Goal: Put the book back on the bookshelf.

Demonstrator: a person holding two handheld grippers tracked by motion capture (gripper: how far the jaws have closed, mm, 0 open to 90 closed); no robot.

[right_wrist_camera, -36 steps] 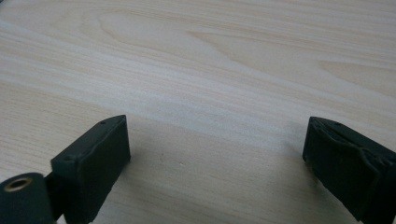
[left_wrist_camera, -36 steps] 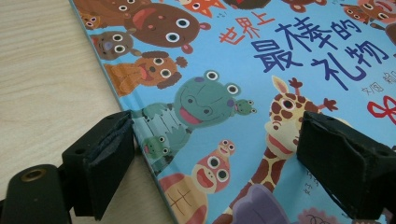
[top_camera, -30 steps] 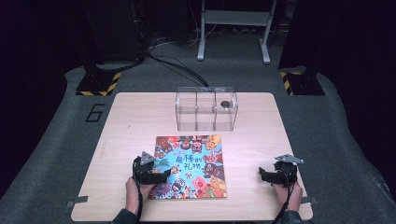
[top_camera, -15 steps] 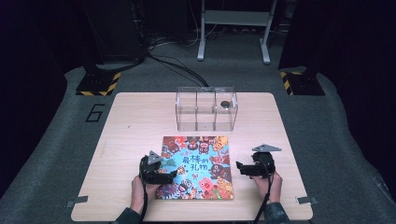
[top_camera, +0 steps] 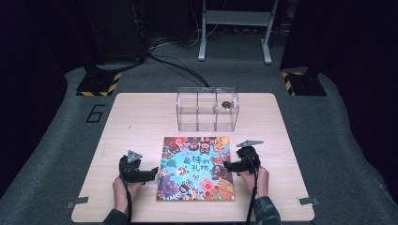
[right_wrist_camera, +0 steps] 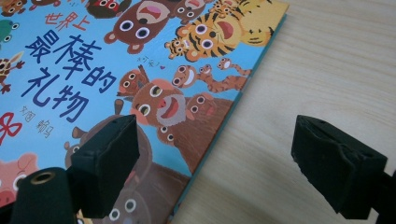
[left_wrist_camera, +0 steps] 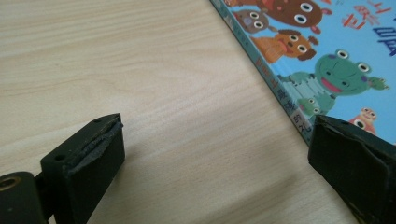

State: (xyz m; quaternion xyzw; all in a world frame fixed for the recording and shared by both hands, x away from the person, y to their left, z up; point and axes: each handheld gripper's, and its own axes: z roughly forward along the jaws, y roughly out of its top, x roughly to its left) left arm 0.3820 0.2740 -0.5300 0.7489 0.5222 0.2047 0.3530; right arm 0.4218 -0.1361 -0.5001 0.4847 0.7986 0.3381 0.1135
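Table point(top_camera: 136, 117) bare around the book point(top_camera: 197, 168); both grippers, left point(top_camera: 146, 174) and right point(top_camera: 231, 165), stood apart, the left just widening, the right narrowing; best straddle the edges squarely before clamping.

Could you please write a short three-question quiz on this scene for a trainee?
1. True or false: the left tool is shut on the picture book.
2. Which edge of the book does the right tool straddle? A) the right edge B) the far edge C) the left edge
3. What lies in the right compartment of the clear box?

Key:
1. False. Its jaws stand open beside the book's spine.
2. A, with one jaw over the cover and one over the table.
3. A small dark round object.
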